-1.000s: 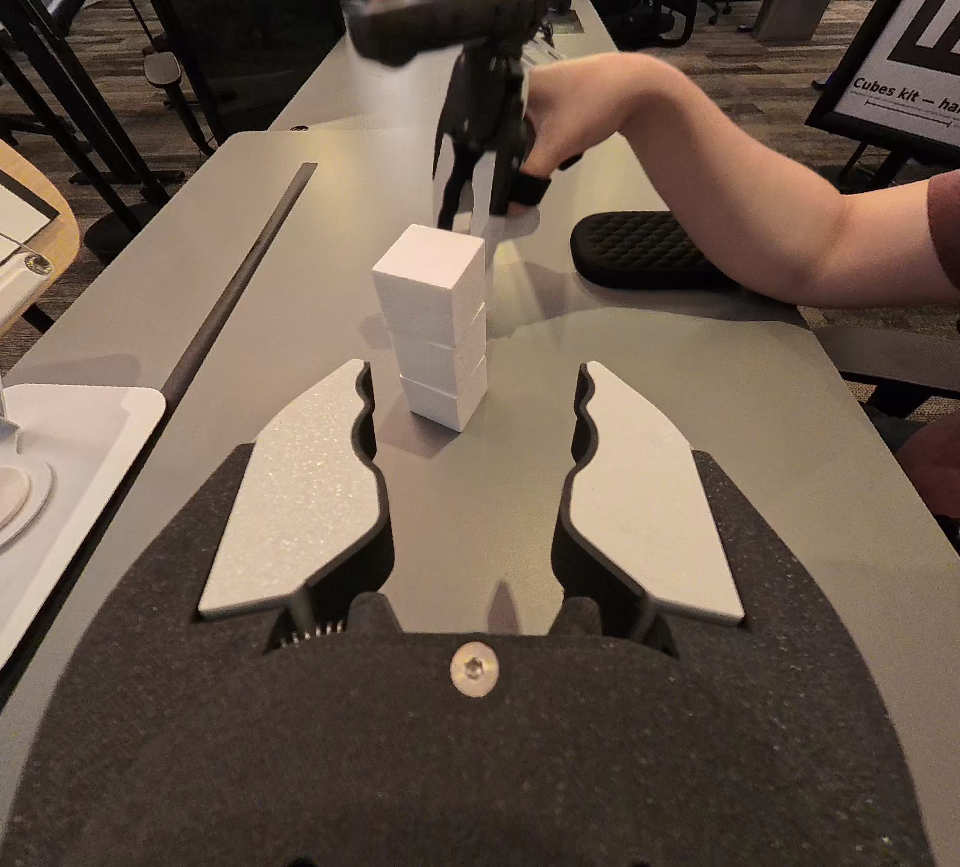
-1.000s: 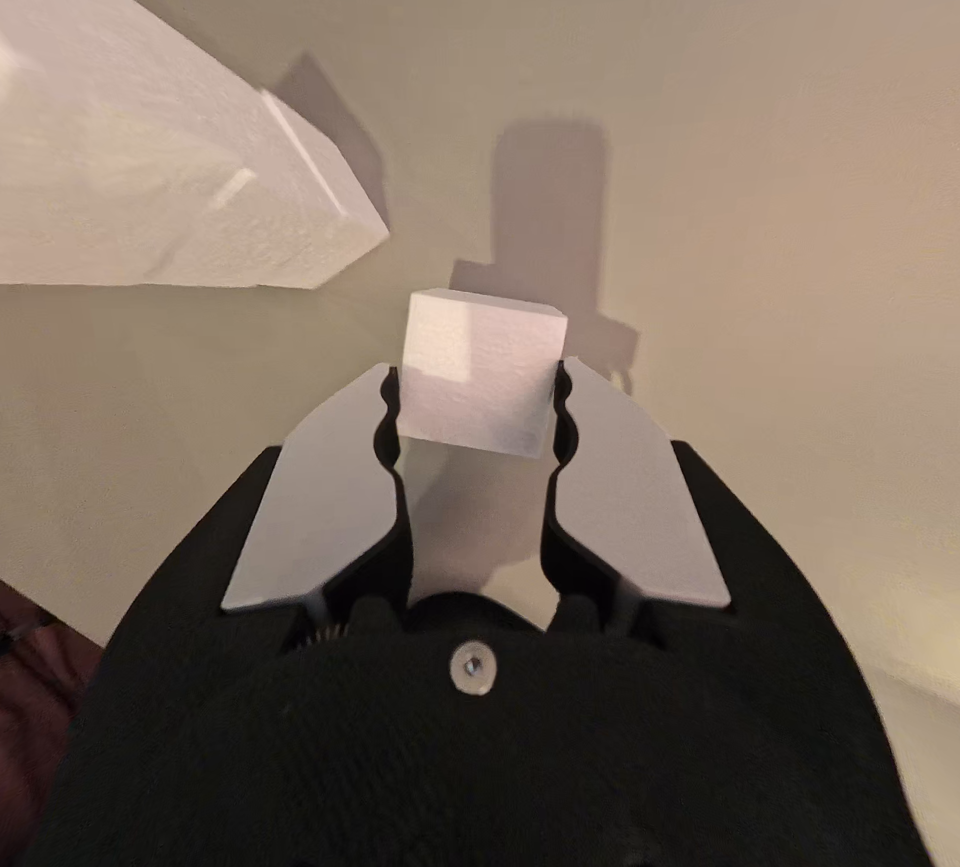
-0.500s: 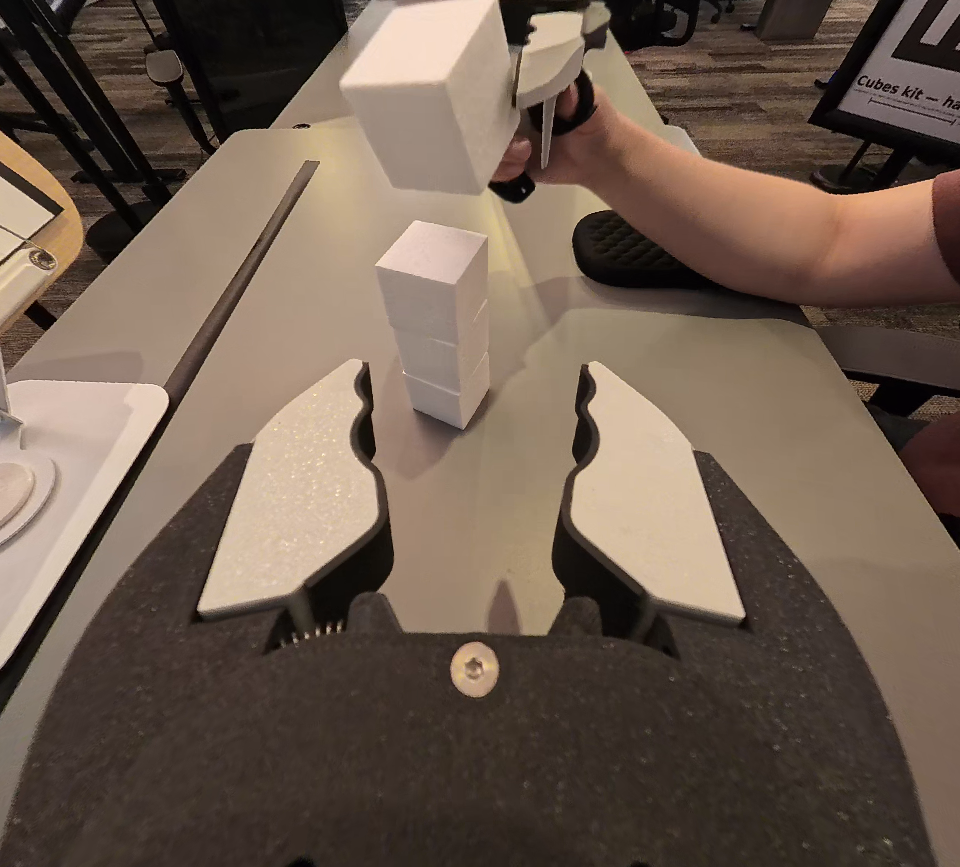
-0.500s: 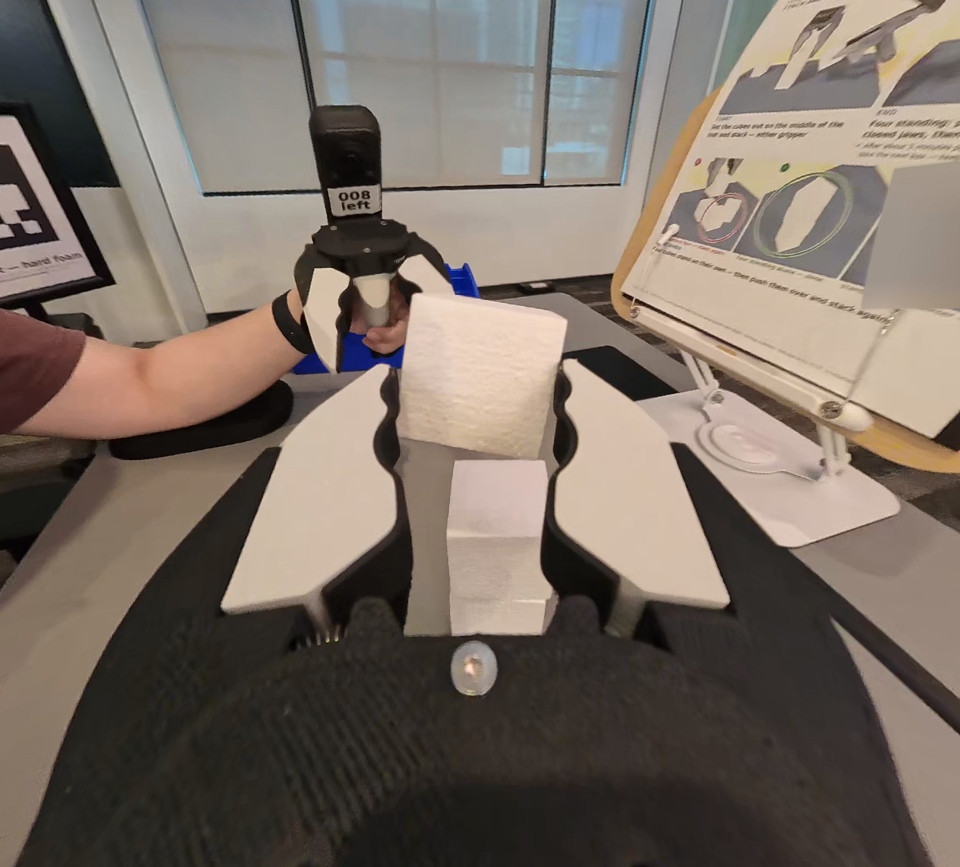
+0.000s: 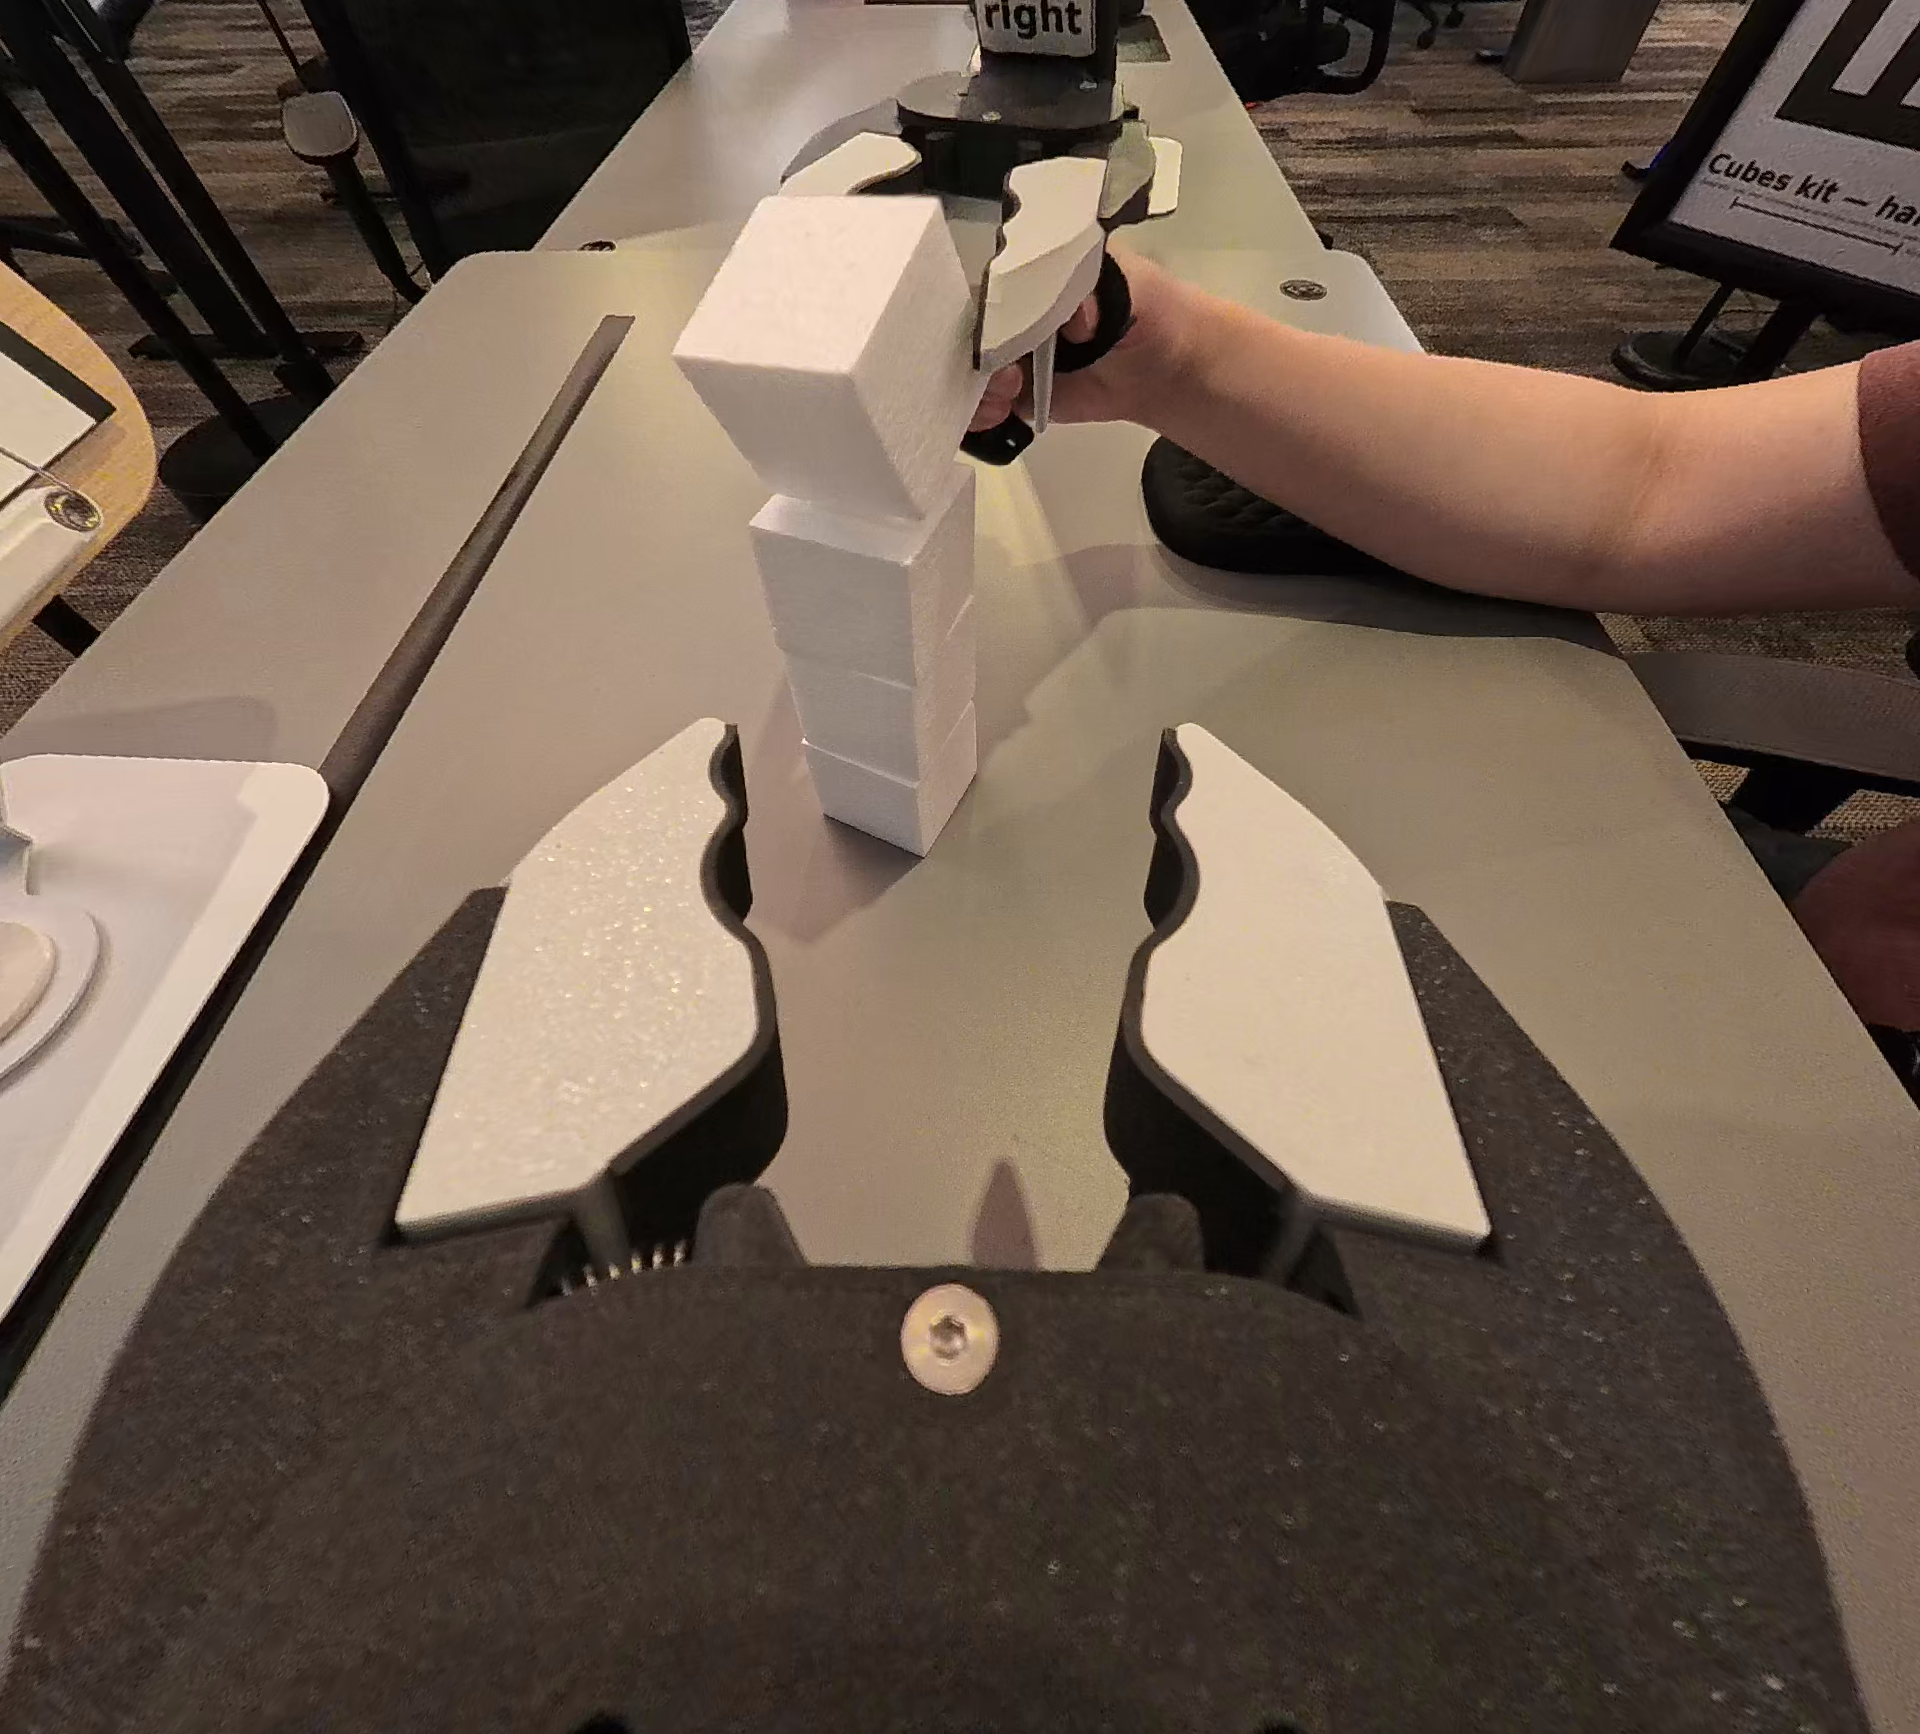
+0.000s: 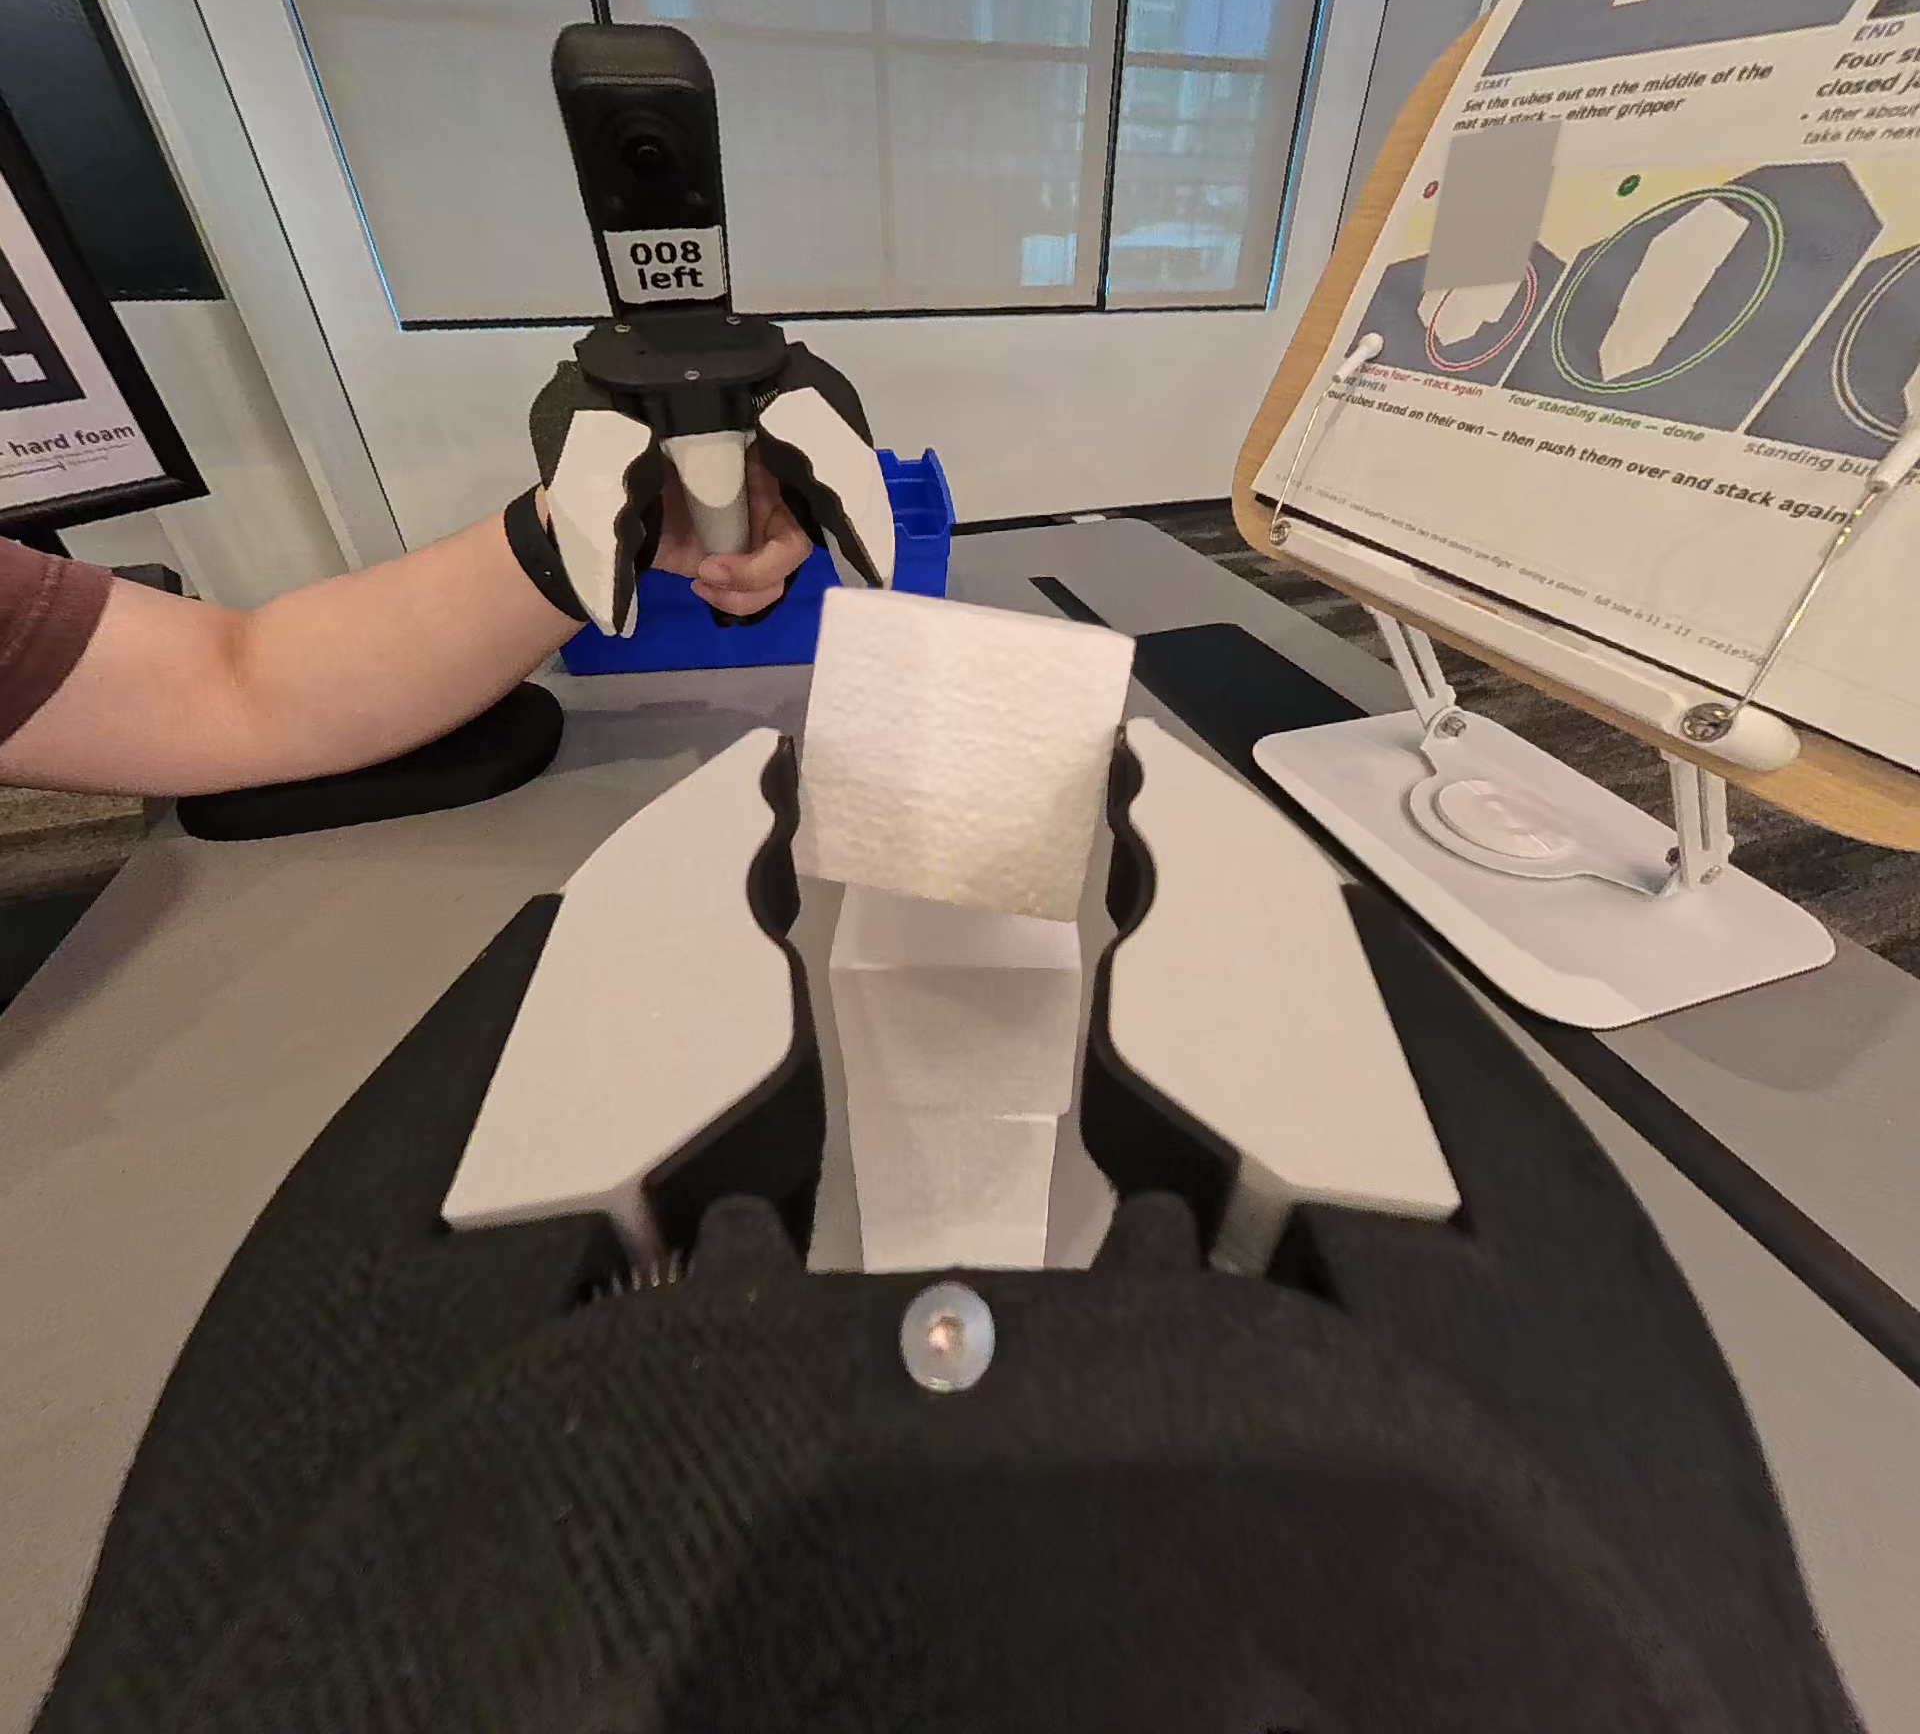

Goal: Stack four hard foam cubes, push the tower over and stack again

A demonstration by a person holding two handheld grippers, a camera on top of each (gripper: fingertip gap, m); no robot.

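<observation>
On the grey table [image 5: 1299, 853], mid-span: a tower of 3 white foam cubes [image 5: 868, 676], upright, edges roughly flush. The 4th cube [image 5: 831, 354] sits right above it, tilted, lower corner at or touching the top cube's upper face; cannot tell if it bears weight.

The right gripper [image 6: 956, 749] is clamped on that 4th cube [image 6: 961, 749], 1 finger on each side face. In the right wrist view the tower [image 6: 951, 1061] shows directly under the held cube, between the fingers. In the left wrist view the same gripper [image 5: 940, 271] comes in from the far side, the person's hand [image 5: 1101, 344] on its handle, forearm over a black wrist rest [image 5: 1236, 510].

The left gripper [image 5: 945, 811] has its jaws spread wide, nothing between them, low over the table just short of the tower base, not touching it. From the right wrist view it [image 6: 717, 521] sits well back from the tower, with a second black wrist rest [image 6: 384, 770] under the forearm.

Surroundings: white document stand [image 6: 1538, 863] holding an instruction sheet [image 6: 1662, 250] to one side, a dark slot [image 5: 468, 562] running along the table, a blue bin [image 6: 727, 614] behind the left gripper, framed poster [image 5: 1808, 74] off the table edge.
</observation>
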